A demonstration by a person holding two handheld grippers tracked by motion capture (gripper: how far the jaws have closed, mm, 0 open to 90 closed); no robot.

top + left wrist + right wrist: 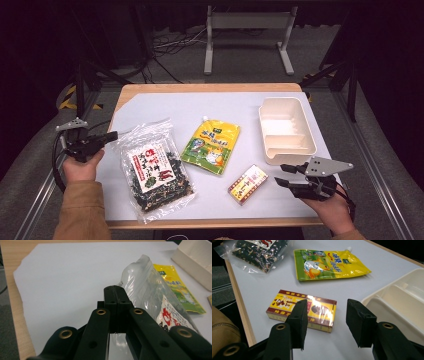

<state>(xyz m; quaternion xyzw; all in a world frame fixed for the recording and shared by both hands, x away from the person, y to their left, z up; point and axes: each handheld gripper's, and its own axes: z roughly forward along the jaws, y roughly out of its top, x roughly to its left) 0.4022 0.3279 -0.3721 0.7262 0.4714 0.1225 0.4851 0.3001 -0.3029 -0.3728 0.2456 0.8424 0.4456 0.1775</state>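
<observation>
Ahead of the right tool (pixel 325 322), bare bench (pixel 274 290) lies around the box (pixel 302 311); the tray (pixel 399 302) walls off its right.

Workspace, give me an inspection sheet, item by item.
Surface: pale sheet on wooden table.
Job's things: small yellow box lying flat before the right claw; clear seaweed bag beside the left claw.
Clutter: yellow spout pouch; cream divided tray.
Grippers: left claw shut, holding nothing; right claw open, apart from the box.
Cables: black cable loops from the left claw.
Surroundings: dark floor, metal stand.
</observation>
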